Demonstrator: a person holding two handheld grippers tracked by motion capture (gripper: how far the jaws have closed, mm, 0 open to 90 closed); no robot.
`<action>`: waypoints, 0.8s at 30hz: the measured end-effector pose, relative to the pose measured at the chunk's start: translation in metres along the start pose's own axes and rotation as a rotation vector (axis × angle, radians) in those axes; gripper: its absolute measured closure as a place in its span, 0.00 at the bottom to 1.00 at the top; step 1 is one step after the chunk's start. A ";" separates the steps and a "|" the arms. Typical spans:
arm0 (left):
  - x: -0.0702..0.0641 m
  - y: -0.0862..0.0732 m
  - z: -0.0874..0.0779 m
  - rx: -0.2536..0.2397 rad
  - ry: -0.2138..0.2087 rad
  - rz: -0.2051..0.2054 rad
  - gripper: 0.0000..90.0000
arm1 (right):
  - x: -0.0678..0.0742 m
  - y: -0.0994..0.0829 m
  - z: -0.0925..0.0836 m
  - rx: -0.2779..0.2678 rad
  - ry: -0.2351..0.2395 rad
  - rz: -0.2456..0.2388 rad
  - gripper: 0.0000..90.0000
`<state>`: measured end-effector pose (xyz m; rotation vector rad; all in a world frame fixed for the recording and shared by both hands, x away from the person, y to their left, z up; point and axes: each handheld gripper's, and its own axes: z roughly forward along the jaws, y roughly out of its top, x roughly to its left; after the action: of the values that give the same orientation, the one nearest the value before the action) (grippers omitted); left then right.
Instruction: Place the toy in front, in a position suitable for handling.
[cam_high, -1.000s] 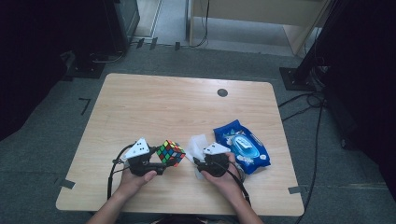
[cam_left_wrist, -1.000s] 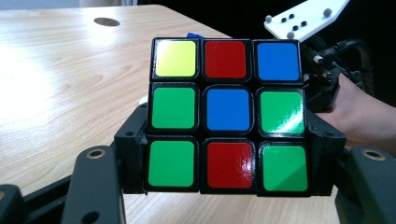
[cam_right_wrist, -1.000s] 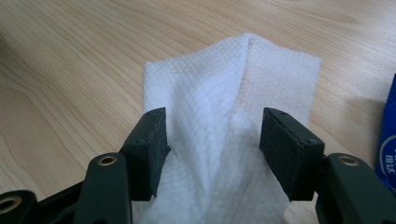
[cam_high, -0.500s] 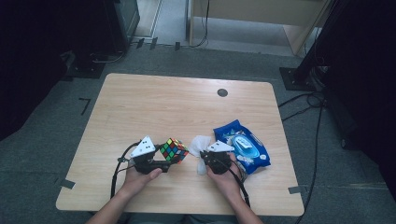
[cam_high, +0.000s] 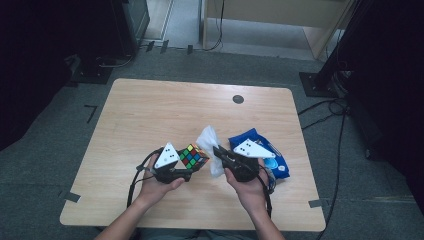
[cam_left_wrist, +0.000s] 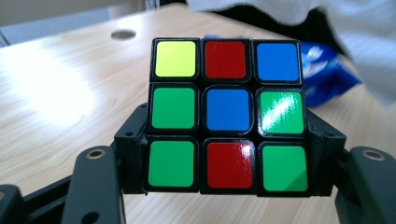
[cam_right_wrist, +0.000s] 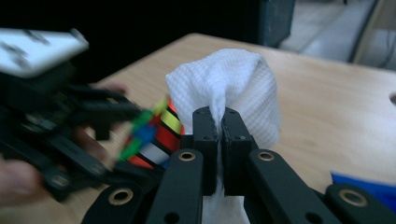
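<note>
Cube clamped between left gripper jaws — right gripper jaws pinch white wipe

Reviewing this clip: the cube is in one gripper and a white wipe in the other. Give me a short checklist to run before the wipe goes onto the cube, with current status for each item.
1. Rubik's cube clamped in the left gripper: ok, jaws press on both its sides.
2. White wipe pinched in the right gripper: ok, jaws shut on a fold, which they have just closed on.
3. Wipe lifted off the table: ok, it stands up from the jaws.
4. Cube face open to the wipe: ok, the high view shows the wipe beside the cube with nothing between.
5. Blue wipes pack out of the path: ok, it lies behind the right hand.
6. Wipe damp enough: cannot tell.
</note>
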<state>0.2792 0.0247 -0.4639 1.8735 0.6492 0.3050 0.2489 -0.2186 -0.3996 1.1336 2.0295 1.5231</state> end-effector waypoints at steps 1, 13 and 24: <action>-0.003 -0.001 -0.001 -0.017 0.002 0.005 0.38 | 0.003 0.005 -0.002 -0.007 0.013 -0.006 0.98; -0.022 -0.006 -0.013 -0.065 0.011 0.105 0.38 | 0.032 0.005 0.009 0.008 0.111 -0.051 0.96; -0.023 -0.003 -0.026 -0.100 0.005 0.105 0.38 | 0.031 -0.004 0.016 -0.006 0.079 -0.043 0.96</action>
<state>0.2466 0.0331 -0.4549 1.8147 0.5303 0.4028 0.2400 -0.1850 -0.4037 1.0360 2.0852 1.5746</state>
